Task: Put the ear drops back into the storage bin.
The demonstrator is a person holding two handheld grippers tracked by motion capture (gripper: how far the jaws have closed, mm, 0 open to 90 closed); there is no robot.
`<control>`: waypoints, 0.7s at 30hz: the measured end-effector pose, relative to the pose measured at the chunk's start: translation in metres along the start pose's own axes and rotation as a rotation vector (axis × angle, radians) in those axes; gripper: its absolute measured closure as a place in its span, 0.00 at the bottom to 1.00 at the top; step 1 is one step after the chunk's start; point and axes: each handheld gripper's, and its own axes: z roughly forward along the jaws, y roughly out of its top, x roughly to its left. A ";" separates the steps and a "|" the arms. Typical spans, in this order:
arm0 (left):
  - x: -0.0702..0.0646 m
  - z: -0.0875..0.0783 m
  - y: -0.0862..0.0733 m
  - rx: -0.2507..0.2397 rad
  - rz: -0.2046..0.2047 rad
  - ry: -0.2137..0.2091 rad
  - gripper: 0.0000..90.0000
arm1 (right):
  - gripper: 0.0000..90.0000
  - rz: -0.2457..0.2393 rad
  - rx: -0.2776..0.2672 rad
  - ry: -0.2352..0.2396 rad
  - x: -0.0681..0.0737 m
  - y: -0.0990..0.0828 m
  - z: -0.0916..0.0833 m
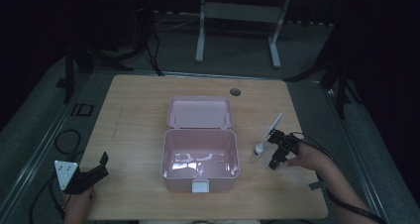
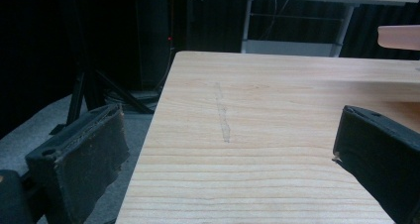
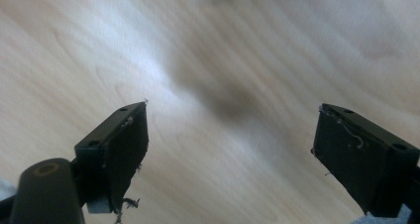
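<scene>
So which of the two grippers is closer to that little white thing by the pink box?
The right gripper: it sits just right of the small white object beside the open pink box. The left gripper is at the table's near left corner, across the box.

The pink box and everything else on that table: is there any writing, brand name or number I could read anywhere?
No legible text anywhere.
Pink box: a pale latch on its front wall, no lettering visible.
Small white object beside the right claw: too small to tell.
Grey plate on the left claw: a few dots, no readable characters.
</scene>
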 end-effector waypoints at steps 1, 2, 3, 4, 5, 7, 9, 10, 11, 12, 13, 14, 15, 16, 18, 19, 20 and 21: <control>0.000 0.000 0.000 0.000 0.000 0.000 0.01 | 0.16 -0.003 -0.001 0.007 0.000 0.003 0.000; 0.000 0.000 0.000 0.000 0.001 0.000 0.01 | 0.16 -0.002 -0.007 0.011 0.001 0.007 0.000; 0.000 0.000 0.000 0.000 0.000 0.000 0.01 | 0.16 0.000 -0.008 0.011 0.001 0.009 0.000; 0.000 0.000 0.000 0.000 0.000 0.000 0.01 | 0.16 -0.002 -0.009 0.012 0.001 0.012 0.000; 0.000 0.000 0.000 0.000 0.000 -0.001 0.01 | 0.16 -0.001 -0.008 0.014 0.001 0.015 0.001; 0.000 0.000 0.000 0.001 0.000 -0.001 0.00 | 0.16 -0.002 -0.013 0.015 0.002 0.022 0.001; 0.000 0.000 0.000 0.000 0.000 -0.002 0.00 | 0.17 -0.002 -0.013 0.017 0.002 0.027 0.002; 0.000 0.000 0.000 0.000 0.001 -0.001 0.01 | 0.17 -0.004 -0.016 0.022 0.002 0.029 0.002; 0.000 0.000 0.000 -0.001 0.001 -0.002 0.00 | 0.17 -0.002 -0.020 0.024 0.003 0.032 0.003; 0.000 0.000 0.000 -0.001 0.001 -0.003 0.01 | 0.17 -0.005 -0.020 0.025 0.003 0.035 0.003; 0.000 0.000 0.000 -0.001 0.001 -0.002 0.01 | 0.19 -0.007 -0.021 0.029 0.004 0.037 0.004; 0.000 0.000 0.000 -0.001 0.001 -0.003 0.01 | 0.22 -0.005 -0.020 0.027 0.004 0.040 0.004; 0.000 0.000 0.000 -0.001 0.001 -0.003 0.01 | 0.22 -0.007 -0.022 0.026 0.005 0.042 0.005; 0.000 0.000 0.000 -0.001 0.000 -0.003 0.01 | 0.24 -0.007 -0.026 0.024 0.005 0.044 0.005; 0.000 0.000 0.000 -0.002 0.001 -0.003 0.01 | 0.27 -0.006 -0.028 0.025 0.005 0.048 0.006; 0.000 0.000 0.000 -0.001 0.001 -0.004 0.01 | 0.31 -0.007 -0.029 0.022 0.006 0.050 0.007; 0.000 0.000 0.000 -0.001 0.001 -0.004 0.01 | 0.36 -0.007 -0.026 0.022 0.006 0.051 0.007; 0.000 0.000 0.000 -0.001 0.001 -0.004 0.01 | 0.37 -0.014 -0.024 0.018 0.006 0.053 0.008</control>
